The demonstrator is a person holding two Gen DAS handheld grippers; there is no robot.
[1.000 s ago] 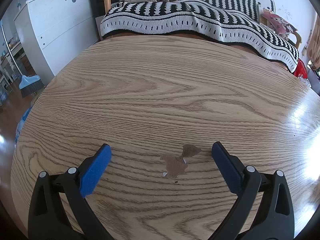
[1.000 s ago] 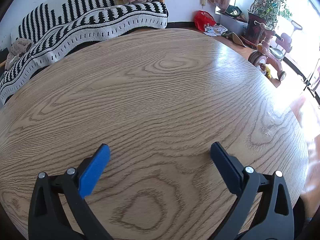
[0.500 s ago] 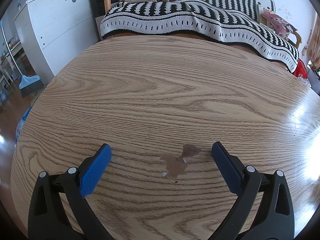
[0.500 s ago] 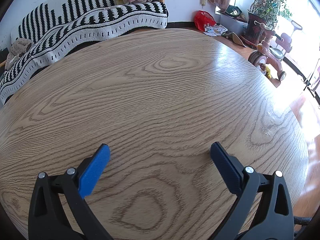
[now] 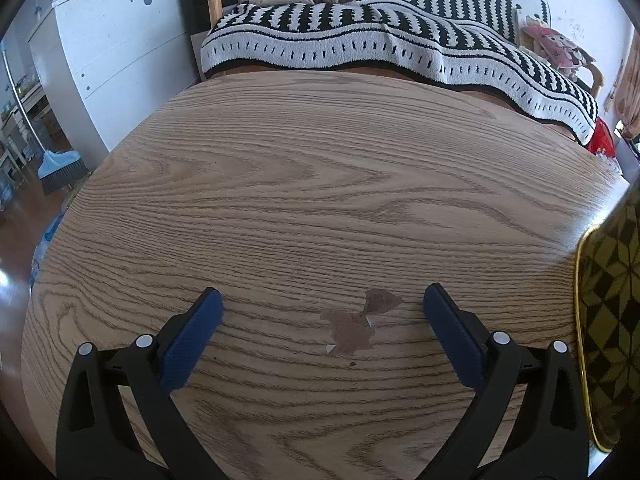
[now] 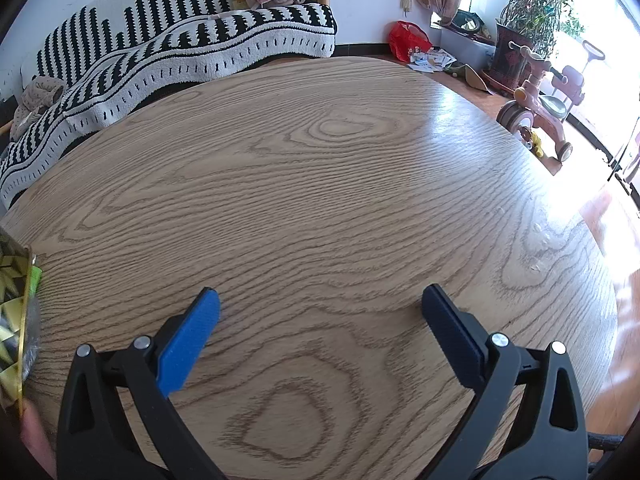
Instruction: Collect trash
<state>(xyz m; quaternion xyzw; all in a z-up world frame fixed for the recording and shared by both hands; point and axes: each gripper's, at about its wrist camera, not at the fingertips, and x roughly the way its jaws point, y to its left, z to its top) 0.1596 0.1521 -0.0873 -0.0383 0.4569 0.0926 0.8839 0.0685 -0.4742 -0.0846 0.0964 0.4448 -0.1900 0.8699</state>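
Note:
A container with a black and gold geometric pattern and a gold rim (image 5: 608,320) stands at the right edge of the left wrist view; it also shows at the left edge of the right wrist view (image 6: 14,320), with something green (image 6: 35,280) at its rim and a hand below it. My left gripper (image 5: 320,316) is open and empty over the round wooden table (image 5: 320,160), above a brown stain (image 5: 352,326). My right gripper (image 6: 318,316) is open and empty over the same table (image 6: 320,180).
A sofa with a black and white striped blanket (image 5: 380,40) runs behind the table. A white cabinet (image 5: 112,48) and a broom (image 5: 60,164) are at the left. A red bag (image 6: 408,38), a plant pot (image 6: 516,56) and a pink tricycle (image 6: 540,104) stand on the floor at the right.
The patterned container has come into view between the two grippers, held by a hand. Both grippers have stayed still and open.

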